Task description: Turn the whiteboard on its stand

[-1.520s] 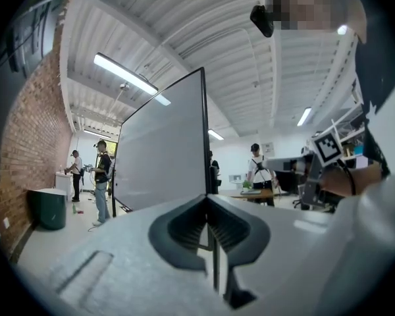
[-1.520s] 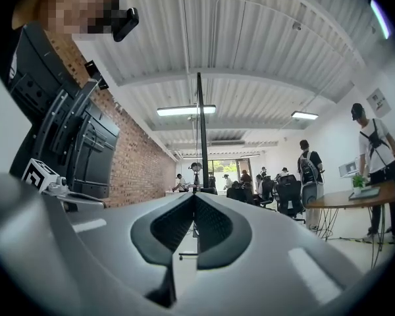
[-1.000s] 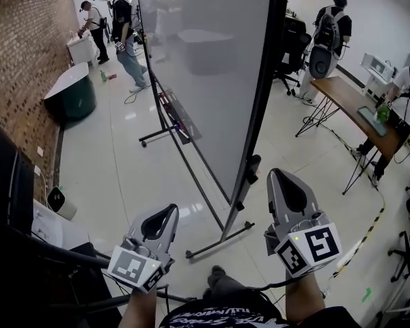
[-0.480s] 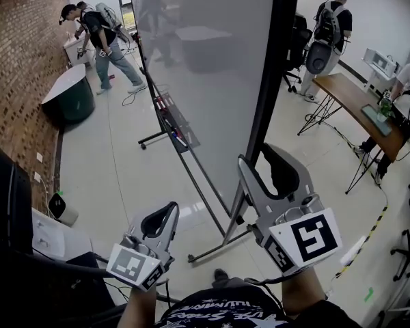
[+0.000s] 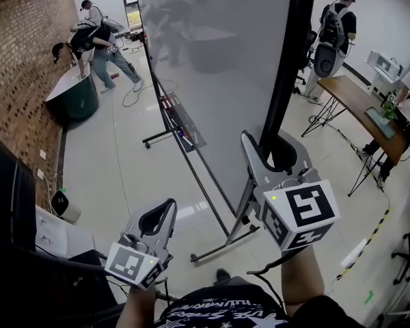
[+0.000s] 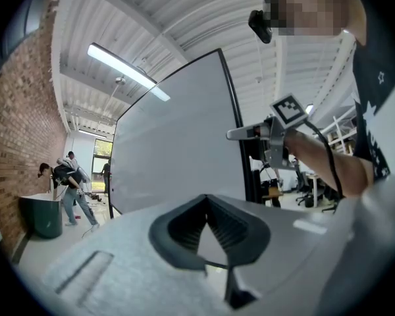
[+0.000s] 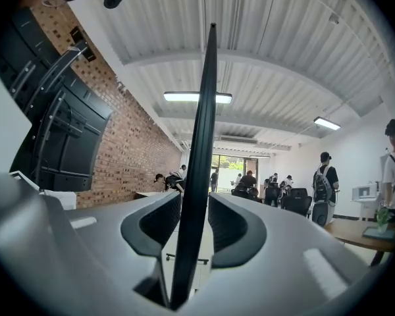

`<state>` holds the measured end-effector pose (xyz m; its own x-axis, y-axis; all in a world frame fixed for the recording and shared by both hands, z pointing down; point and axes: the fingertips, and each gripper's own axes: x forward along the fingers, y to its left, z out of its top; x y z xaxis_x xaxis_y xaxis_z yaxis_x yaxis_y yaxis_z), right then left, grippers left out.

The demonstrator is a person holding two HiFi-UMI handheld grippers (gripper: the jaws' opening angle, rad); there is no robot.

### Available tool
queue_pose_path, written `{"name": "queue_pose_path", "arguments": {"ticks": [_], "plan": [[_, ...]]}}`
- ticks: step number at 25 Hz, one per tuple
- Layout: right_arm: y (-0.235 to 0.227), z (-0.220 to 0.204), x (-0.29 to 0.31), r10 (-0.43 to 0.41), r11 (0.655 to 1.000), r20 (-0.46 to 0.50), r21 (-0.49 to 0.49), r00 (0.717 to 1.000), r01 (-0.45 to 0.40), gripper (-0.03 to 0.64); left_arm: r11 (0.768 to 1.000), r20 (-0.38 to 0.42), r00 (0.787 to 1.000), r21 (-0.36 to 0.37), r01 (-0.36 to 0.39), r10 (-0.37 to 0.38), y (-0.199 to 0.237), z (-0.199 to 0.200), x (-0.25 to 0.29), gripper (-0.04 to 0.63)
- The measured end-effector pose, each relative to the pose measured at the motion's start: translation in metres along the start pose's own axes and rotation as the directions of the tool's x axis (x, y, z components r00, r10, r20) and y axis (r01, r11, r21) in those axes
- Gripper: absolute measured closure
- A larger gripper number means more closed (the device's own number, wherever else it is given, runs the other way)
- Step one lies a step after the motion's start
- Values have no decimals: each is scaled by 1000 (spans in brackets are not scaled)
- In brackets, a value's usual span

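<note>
The big grey whiteboard [image 5: 219, 80] stands upright on its wheeled black stand [image 5: 219, 244], nearly edge-on to me. Its black side frame [image 5: 287, 80] runs down between the jaws of my right gripper [image 5: 277, 157]. In the right gripper view the frame [image 7: 201, 143] fills the gap of that gripper [image 7: 194, 226]; the jaws have just been closing and the pads lie against it. My left gripper [image 5: 165, 207] hangs low at the left, apart from the board, shut with nothing in it. The left gripper view shows its tips [image 6: 207, 199] together, the board face [image 6: 178, 150] beyond and the right gripper [image 6: 234, 134] at the frame.
A wooden trestle table [image 5: 355, 101] and people stand at the right. A dark round tub [image 5: 72, 98] and more people are by the brick wall at the back left. A black cabinet [image 5: 7, 203] is close on my left. Striped tape [image 5: 372, 231] marks the floor.
My right gripper rose and went forward to the board's side frame, its jaws opening from shut and taking the frame between them. The left gripper barely shifted. People at the back moved.
</note>
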<state>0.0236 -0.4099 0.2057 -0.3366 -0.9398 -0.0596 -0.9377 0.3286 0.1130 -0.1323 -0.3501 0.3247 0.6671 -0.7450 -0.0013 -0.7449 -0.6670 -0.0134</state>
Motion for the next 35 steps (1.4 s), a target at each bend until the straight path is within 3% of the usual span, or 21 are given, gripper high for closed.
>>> {"name": "queue_pose_path", "arguments": {"ticks": [6, 26, 35], "plan": [[-1, -9, 10, -7, 1000, -58, -21, 998, 6, 555, 999, -14, 999, -4, -34, 34, 6, -4, -17, 591], [-4, 0, 6, -8, 999, -52, 51, 999, 10, 569, 993, -29, 993, -30, -117, 117, 15, -7, -71, 591], [-12, 14, -27, -24, 998, -37, 61, 999, 26, 569, 989, -41, 990, -47, -137, 135, 0, -6, -100, 591]]}}
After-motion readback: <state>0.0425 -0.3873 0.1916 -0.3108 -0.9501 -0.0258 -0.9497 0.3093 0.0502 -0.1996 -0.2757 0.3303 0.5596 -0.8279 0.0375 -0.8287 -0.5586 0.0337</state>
